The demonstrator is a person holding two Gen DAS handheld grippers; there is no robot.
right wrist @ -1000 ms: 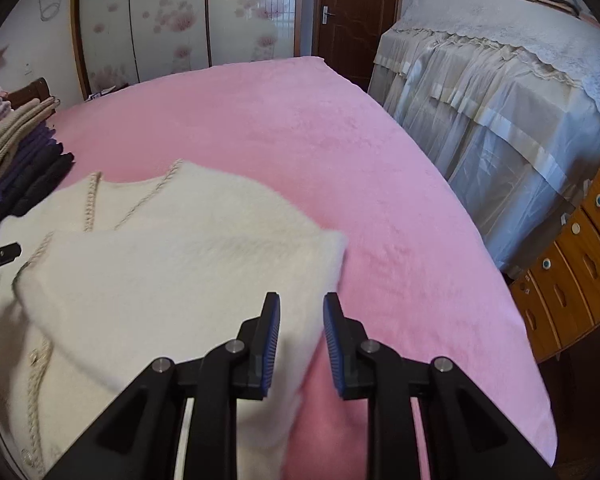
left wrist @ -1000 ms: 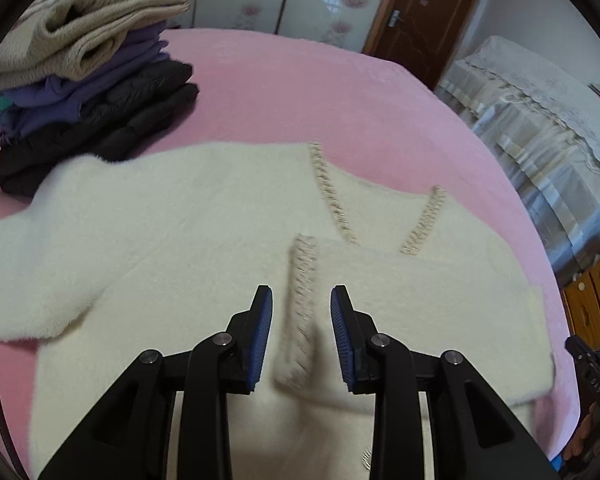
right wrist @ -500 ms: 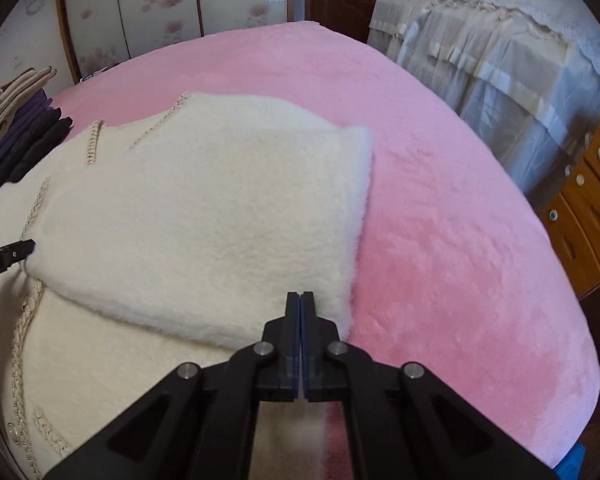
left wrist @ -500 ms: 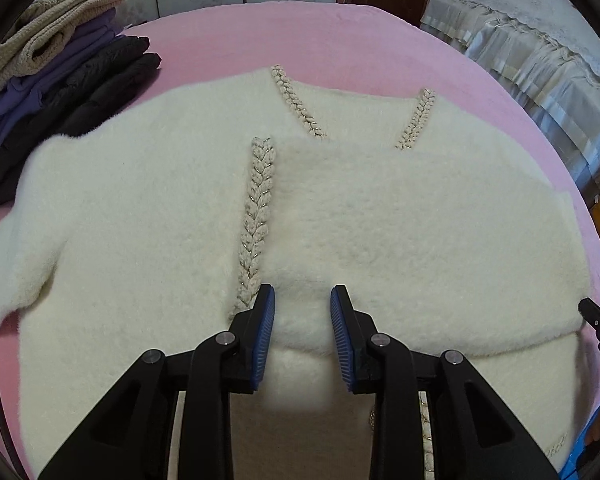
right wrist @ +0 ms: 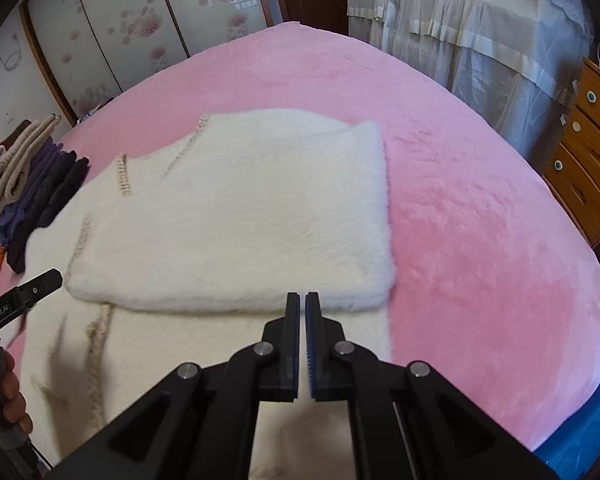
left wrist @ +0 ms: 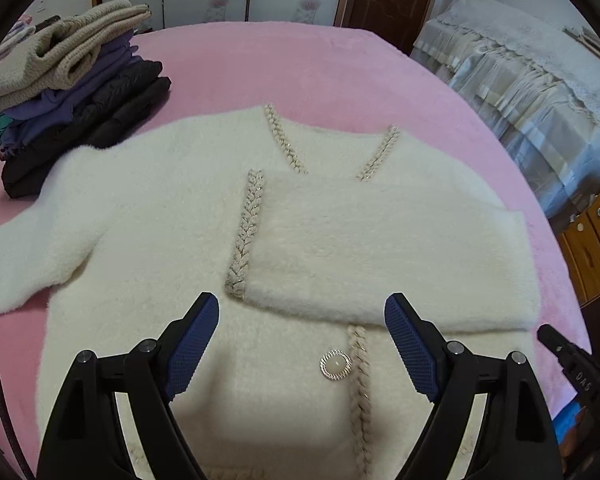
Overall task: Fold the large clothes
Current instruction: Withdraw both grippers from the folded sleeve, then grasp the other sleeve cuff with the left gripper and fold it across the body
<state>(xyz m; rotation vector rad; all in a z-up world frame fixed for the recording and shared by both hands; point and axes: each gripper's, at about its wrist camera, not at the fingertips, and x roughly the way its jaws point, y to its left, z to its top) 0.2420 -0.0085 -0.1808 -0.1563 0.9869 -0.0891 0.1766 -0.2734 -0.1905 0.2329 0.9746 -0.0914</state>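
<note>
Pink plush bed with two lots of clothing on it

The bed, covered in a soft pink plush blanket [left wrist: 320,68], carries a fluffy cream-white cardigan with braided beige trim [left wrist: 148,216] lying flat straight ahead of both tongs, one sleeve folded across its chest and the other stretched out on the blanket toward the left (the folded sleeve's cuff sits just beyond the left tongs' tips). Farther off, ahead and to the left of the left tongs, a stack of folded garments [left wrist: 80,92] rests on the blanket: beige knit on top, purple beneath, black at the bottom, its base touching the cardigan's shoulder. To the right of the right tongs the pink blanket [right wrist: 480,216] lies bare.
</note>
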